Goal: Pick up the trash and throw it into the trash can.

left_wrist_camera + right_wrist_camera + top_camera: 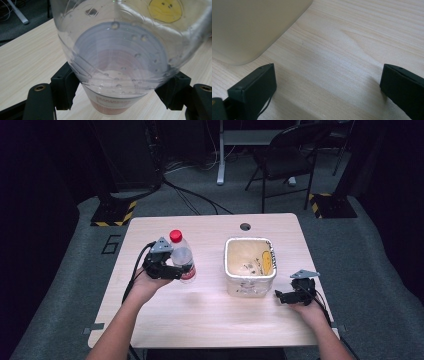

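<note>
A clear plastic bottle (182, 257) with a red cap and a red-and-white label stands upright left of the table's middle. My left gripper (172, 271) is shut on its lower body. In the left gripper view the bottle (120, 57) sits pressed between both black jaws, with water drops inside it. A cream square bin (249, 265) with a yellow patch on its inner wall stands at the centre right. My right gripper (280, 296) rests open on the table right of the bin. In the right gripper view the bin's wall (252, 27) is at the upper left and bare wood lies between the jaws.
The wooden table (210, 320) has a round cable hole (245, 226) near its far edge. Beyond it stand a black folding chair (285, 160), a white desk leg (220, 155) and floor cables. Yellow-black striped bases (114, 214) sit on the floor at both far corners.
</note>
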A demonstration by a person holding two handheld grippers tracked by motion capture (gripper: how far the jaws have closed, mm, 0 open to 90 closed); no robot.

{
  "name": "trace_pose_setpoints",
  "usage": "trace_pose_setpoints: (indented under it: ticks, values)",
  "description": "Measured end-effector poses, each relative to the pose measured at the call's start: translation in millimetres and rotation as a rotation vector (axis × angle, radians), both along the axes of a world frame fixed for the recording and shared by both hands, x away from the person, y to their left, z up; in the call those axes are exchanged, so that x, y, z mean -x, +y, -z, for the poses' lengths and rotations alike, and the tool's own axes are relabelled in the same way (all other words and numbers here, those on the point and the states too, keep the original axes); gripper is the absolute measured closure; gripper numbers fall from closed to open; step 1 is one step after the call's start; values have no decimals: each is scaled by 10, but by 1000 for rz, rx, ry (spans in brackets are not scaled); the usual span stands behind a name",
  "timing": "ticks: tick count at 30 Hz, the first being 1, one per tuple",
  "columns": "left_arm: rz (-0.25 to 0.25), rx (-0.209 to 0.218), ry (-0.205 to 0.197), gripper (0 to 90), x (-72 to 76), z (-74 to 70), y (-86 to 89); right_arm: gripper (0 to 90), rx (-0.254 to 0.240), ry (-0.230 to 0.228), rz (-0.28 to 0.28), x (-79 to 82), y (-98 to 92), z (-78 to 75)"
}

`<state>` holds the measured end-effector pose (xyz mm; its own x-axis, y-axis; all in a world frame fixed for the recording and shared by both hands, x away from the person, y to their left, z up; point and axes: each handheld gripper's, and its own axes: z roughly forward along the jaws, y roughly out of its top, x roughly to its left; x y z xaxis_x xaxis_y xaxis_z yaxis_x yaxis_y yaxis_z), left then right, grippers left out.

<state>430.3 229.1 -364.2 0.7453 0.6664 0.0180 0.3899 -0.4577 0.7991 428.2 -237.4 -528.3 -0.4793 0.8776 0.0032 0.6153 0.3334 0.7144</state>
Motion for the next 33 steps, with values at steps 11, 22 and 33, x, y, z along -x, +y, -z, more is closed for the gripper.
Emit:
trace_pose_setpoints:
  ticks: [11, 22, 33]
  values:
    - [30, 4, -1, 270, -69, -93, -179, 0, 0, 1, 0, 0, 0, 0]
    - [63, 15, -9, 270, -125, -243, -343, 0, 0, 0, 0, 0, 0, 0]
    - [89, 21, -15, 271, -150, -353, -464, 0, 0, 1, 1, 1, 1, 0]
